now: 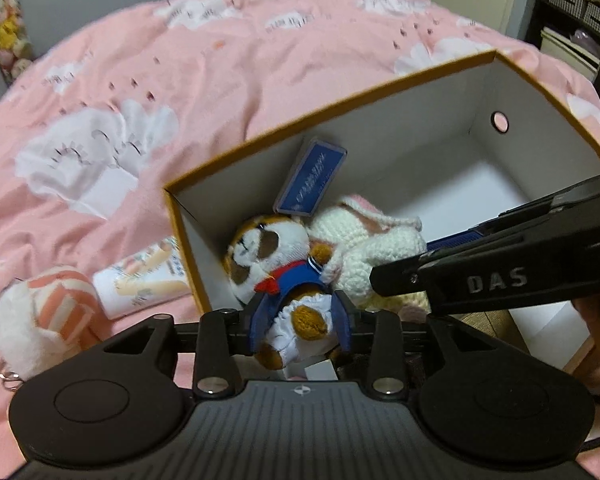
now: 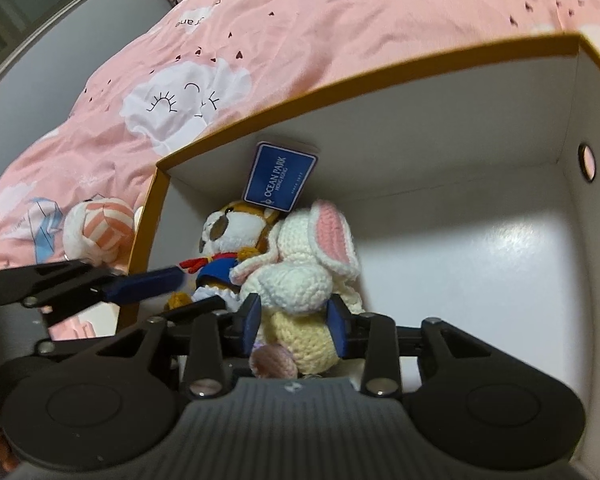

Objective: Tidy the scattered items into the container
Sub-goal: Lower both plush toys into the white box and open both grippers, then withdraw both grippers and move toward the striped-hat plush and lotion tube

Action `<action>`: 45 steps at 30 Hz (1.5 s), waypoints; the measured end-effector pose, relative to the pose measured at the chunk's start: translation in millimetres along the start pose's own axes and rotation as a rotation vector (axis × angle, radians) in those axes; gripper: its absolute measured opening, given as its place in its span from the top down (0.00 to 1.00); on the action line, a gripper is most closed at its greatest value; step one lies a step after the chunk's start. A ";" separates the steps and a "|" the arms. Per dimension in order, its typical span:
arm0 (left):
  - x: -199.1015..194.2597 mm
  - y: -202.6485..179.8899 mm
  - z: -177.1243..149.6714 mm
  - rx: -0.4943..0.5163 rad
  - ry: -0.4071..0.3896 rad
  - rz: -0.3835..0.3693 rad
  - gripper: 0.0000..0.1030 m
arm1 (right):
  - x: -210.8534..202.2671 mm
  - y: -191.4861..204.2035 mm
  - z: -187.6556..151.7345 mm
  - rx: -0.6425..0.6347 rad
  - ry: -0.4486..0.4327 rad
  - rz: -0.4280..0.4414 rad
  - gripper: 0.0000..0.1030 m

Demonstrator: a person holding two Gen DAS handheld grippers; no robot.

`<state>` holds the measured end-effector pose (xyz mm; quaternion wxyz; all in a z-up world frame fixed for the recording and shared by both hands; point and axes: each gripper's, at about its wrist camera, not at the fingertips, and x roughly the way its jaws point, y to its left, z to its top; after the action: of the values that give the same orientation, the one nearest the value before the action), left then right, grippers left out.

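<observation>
**In the box, both toys between the jaws**

In the box (image 1: pixel 380 132) your left gripper (image 1: pixel 300 320) straddles the panda plush (image 1: pixel 268 256), pads beside its blue jacket; whether they press I cannot tell. Your right gripper (image 2: pixel 296 320) likewise brackets the crochet rabbit (image 2: pixel 300 280). Still outside, left of the box wall, lie the striped plush (image 1: pixel 40 312) and the tube (image 1: pixel 148 276), the tube's long axis pointing at the wall. Your left hand is nearer.

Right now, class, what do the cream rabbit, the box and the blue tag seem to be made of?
Cream rabbit: crocheted yarn, matte; visible looped stitches.
Box: probably cardboard; thin stiff walls, smooth white inside, tan edge.
Blue tag: printed card, possibly coated; flat, crisp white lettering.
</observation>
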<state>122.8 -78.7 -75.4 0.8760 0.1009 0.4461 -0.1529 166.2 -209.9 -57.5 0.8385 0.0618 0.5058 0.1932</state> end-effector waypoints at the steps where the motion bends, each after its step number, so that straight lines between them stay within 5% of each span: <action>1: -3.8 -1.0 0.3 0.005 -0.015 0.016 0.53 | -2.2 2.0 -0.5 -0.012 -0.012 -0.015 0.56; 9: -34.9 6.4 2.2 -0.047 -0.110 0.050 0.49 | -26.9 17.2 -2.8 -0.107 -0.114 -0.117 0.54; 21: -72.9 34.3 -6.9 -0.157 -0.149 0.167 0.46 | -48.1 54.1 -5.5 -0.248 -0.259 -0.128 0.42; 35: -115.6 107.5 -23.2 -0.255 -0.110 0.211 0.46 | -40.1 118.4 0.3 -0.498 -0.250 -0.019 0.42; 45: -115.0 152.0 -38.4 -0.171 -0.077 0.240 0.43 | -14.2 152.6 16.0 -0.675 -0.179 0.033 0.43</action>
<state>84.5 95.6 1.9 0.9100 0.0727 0.4081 -0.0122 134.4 -73.8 7.5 0.8495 -0.1940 0.3368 0.3568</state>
